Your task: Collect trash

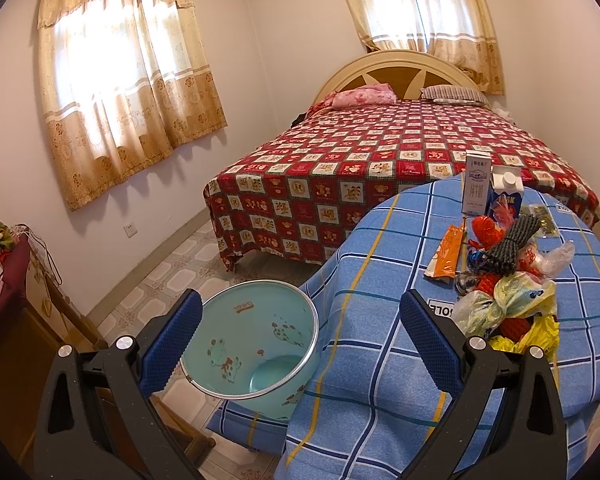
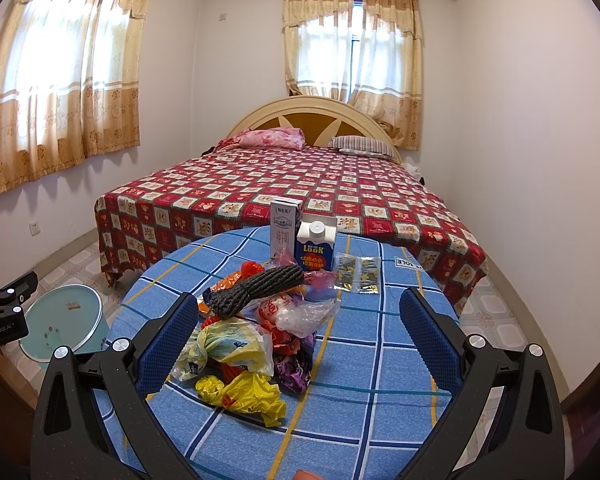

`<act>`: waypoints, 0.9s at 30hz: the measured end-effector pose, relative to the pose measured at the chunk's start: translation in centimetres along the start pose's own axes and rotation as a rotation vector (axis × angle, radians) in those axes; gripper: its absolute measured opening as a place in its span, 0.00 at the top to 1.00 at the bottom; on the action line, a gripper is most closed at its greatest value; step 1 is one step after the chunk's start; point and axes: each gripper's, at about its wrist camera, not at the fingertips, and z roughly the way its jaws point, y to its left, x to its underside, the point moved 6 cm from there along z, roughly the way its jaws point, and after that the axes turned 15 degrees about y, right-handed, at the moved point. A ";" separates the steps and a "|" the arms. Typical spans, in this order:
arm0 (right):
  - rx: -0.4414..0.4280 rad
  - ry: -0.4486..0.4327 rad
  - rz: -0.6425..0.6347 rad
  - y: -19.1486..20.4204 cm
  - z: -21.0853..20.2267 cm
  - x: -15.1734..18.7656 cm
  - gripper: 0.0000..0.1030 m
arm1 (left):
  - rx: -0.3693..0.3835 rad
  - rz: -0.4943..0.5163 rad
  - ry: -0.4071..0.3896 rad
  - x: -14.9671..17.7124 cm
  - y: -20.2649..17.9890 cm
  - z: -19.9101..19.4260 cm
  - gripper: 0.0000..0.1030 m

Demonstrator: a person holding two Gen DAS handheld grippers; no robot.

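Note:
A pile of trash (image 2: 256,332) lies on a round table with a blue checked cloth (image 2: 360,380): crumpled plastic bags, a yellow bag (image 2: 244,394), a dark rope bundle (image 2: 256,290), an orange wrapper (image 1: 446,252). Two cartons stand behind it, a white milk box (image 2: 284,226) and a blue one (image 2: 315,246). My right gripper (image 2: 298,320) is open and empty, just short of the pile. My left gripper (image 1: 300,320) is open and empty, above the table's left edge. A light-blue bin (image 1: 256,352) stands on the floor left of the table; it shows in the right wrist view (image 2: 66,322) too.
A bed with a red patterned cover (image 2: 292,192) stands behind the table. A wooden cabinet (image 1: 16,320) is at the left wall. Flat foil packets (image 2: 358,274) lie on the cloth right of the cartons. Tiled floor (image 1: 172,272) runs between bed, bin and wall.

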 end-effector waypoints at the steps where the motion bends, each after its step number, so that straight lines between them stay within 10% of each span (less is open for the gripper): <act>1: 0.001 0.000 0.000 0.0 0.0 0.0 0.05 | -0.001 -0.001 0.000 0.0 0.0 0.0 0.06; 27: 0.080 0.082 0.052 -4.7 5.8 4.2 0.05 | 0.042 0.079 0.125 2.6 -5.5 7.0 0.06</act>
